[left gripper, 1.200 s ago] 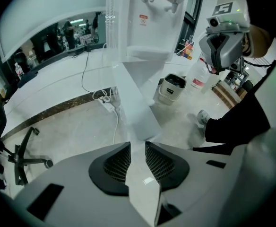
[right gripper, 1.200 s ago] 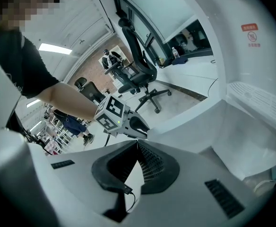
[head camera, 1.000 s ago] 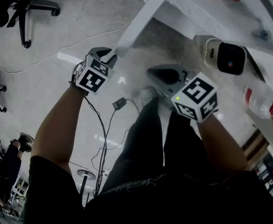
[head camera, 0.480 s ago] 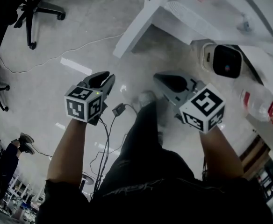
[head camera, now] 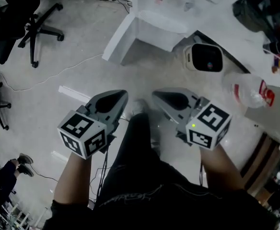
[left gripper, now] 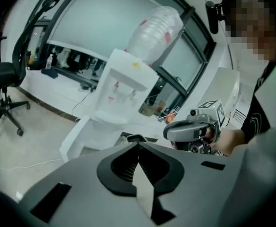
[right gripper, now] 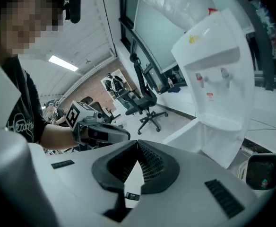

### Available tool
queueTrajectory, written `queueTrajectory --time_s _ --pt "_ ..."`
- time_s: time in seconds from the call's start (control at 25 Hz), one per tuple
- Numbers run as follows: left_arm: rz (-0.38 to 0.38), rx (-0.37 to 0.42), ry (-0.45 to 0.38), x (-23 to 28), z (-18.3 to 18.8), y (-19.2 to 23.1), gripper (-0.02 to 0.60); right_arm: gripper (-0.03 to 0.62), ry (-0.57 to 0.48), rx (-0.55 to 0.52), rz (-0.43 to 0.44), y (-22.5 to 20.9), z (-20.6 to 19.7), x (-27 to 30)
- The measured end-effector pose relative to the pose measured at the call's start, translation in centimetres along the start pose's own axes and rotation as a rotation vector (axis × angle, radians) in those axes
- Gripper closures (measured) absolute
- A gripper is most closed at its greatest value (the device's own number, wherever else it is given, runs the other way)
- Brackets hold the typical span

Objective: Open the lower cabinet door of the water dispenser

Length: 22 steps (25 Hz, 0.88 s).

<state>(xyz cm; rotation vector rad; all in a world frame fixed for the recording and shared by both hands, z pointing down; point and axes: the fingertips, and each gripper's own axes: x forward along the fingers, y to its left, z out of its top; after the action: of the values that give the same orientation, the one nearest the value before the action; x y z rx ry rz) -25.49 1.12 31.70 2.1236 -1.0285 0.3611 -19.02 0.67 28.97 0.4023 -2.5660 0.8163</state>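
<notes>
Pale floor (head camera: 82, 42) lies open up to the white water dispenser (head camera: 164, 23) — its white lower door panel (head camera: 118, 42) juts out leftward. A white rounded box with a dark screen (head camera: 203, 57) and a clear red-labelled plastic bottle (head camera: 245, 91) crowd the right; a black office chair (head camera: 15, 6) stands well left.

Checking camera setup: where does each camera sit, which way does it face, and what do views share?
Head view: on the person's head, facing steeply down; floor, both forearms, left claw, right claw.
Left gripper view: on the left claw, along its just-closed, empty jaws toward the water dispenser; the right hand shows.
Right gripper view: on the right claw, toward the water dispenser; the left hand shows.
Shared: all three show the water dispenser.
</notes>
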Motion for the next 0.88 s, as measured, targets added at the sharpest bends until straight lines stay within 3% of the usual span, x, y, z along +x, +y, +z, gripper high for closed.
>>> queueTrajectory --time_s 0.44,0.68,0.88 --pt "-0.14 0.165 -0.243 -13.0 8.6 -24.4 0.581 0.582 -0.174 -0.258 0.016 17.9 7.3 -17.7" --pt "-0.085 0.265 -0.346 -19.6 11.4 -32.0 0.581 0.582 -0.252 -0.384 -0.002 24.1 10.6 -25.1" --pt "-0.051 0.324 -0.377 -22.6 12.3 -36.7 0.581 0.582 -0.304 -0.39 0.034 27.2 12.2 -30.0"
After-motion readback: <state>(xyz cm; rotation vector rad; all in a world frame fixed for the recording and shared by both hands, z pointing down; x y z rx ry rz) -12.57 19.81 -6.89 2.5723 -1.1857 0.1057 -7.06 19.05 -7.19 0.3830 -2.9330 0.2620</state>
